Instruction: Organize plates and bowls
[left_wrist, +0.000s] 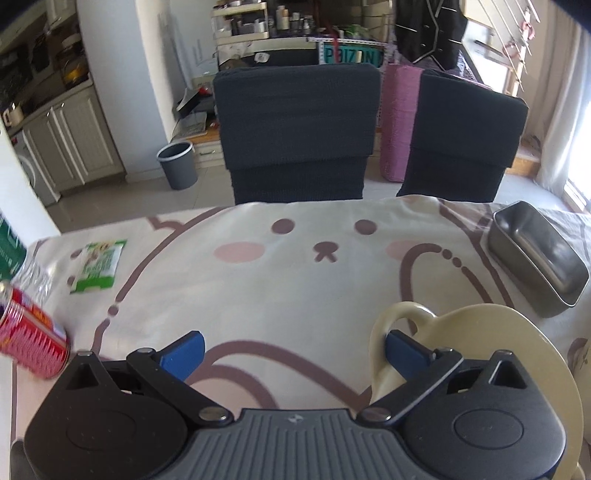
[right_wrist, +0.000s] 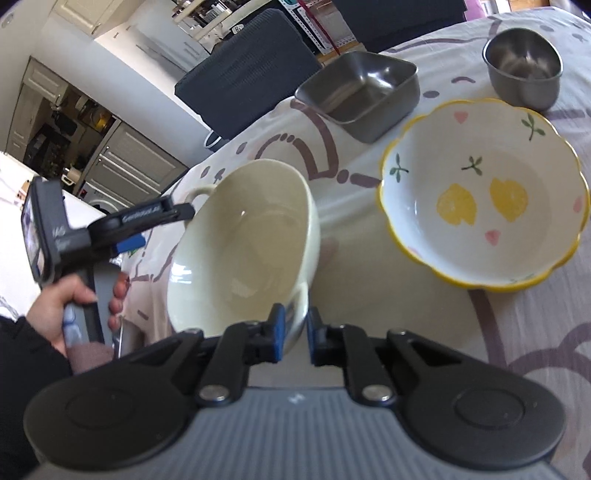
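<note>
Right fingers (right_wrist: 279, 334) pinch the cream bowl (right_wrist: 240, 243) rim handle; left gripper (left_wrist: 293, 349) spread wide over open tablecloth (left_wrist: 295, 280).

1. Tablecloth (left_wrist: 295, 288), cream, bunny-face print: landmark.
2. Green snack packet (left_wrist: 99, 266), on its left part.
3. Red can (left_wrist: 31, 338), left edge.
4. Two dark chairs (left_wrist: 297, 129), behind.
5. Grey bin (left_wrist: 177, 164), beyond, on floor.
</note>
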